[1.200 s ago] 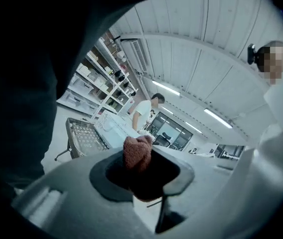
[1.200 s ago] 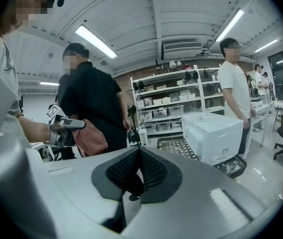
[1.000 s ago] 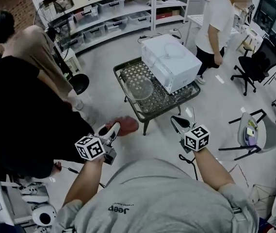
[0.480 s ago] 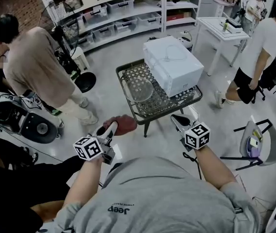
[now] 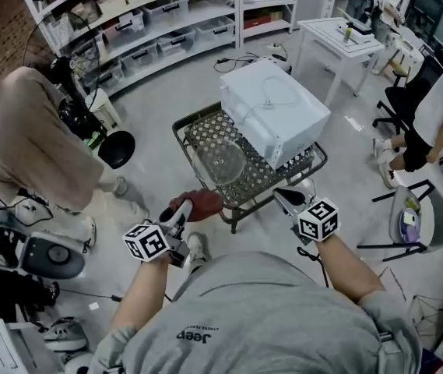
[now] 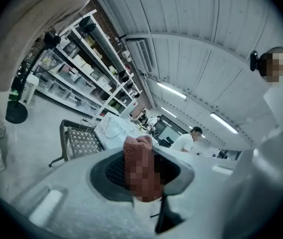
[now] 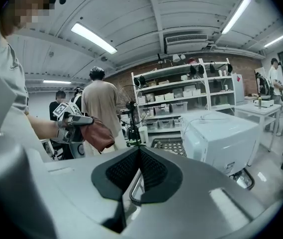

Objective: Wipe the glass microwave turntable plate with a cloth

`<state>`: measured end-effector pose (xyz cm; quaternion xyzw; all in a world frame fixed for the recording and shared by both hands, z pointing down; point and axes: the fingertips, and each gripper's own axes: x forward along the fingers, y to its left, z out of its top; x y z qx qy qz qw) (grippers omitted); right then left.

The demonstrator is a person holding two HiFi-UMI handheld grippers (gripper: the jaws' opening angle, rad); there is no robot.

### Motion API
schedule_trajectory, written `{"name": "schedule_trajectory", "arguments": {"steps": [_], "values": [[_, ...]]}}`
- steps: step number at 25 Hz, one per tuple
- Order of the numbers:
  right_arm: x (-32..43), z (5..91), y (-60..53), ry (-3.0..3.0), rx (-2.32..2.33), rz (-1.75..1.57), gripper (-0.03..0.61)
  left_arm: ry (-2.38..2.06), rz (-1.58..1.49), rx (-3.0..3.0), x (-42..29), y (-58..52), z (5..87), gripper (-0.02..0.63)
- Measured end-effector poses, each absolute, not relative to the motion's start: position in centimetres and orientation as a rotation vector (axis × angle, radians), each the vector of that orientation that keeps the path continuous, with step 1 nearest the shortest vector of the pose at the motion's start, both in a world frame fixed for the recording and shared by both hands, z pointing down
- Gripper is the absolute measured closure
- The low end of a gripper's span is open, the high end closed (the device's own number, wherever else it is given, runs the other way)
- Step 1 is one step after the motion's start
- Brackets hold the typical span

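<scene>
The round glass turntable plate (image 5: 221,160) lies flat on a low metal mesh table (image 5: 205,123), left of a white microwave (image 5: 275,111). My left gripper (image 5: 173,210) hovers just short of the table's near edge, shut on a reddish-brown cloth (image 5: 199,204). In the left gripper view the cloth (image 6: 140,166) fills the gap between the jaws, with the mesh table (image 6: 79,139) beyond. My right gripper (image 5: 283,196) is near the table's front right corner, shut and empty. In the right gripper view its pads meet (image 7: 139,156), and the microwave (image 7: 221,138) stands ahead.
A person in beige (image 5: 19,146) stands at the left beside a black round base (image 5: 116,148). Another person (image 5: 439,104) is at the right edge, above a grey chair (image 5: 420,216). Shelves (image 5: 143,14) and a white desk (image 5: 338,41) line the back.
Both grippers keep their pose and sit slightly nearer the table. The person in beige has shifted left, and the person in white has walked to the right edge.
</scene>
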<state>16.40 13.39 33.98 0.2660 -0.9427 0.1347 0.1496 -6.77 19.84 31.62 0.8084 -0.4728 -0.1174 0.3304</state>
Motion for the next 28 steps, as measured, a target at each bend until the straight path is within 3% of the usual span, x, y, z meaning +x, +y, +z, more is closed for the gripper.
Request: {"name": "schedule_trajectory", "arguments": {"steps": [9, 18, 28], "values": [[7.2, 37.7, 4.9, -2.583, 0.932, 0.420, 0.569, -0.980, -0.183, 2.245, -14.7, 4.9, 34.1, 0.522], [6.9, 44.0, -1.1, -2.397, 0.968, 0.492, 0.568, -0.880, -0.084, 2.219, -14.6, -3.5, 37.5, 0.522], [5.2, 54.8, -5.5, -2.315, 0.637, 0.471, 0.532, -1.051, 0.008, 2.030, -10.8, -9.0, 42.6, 0.522]]}}
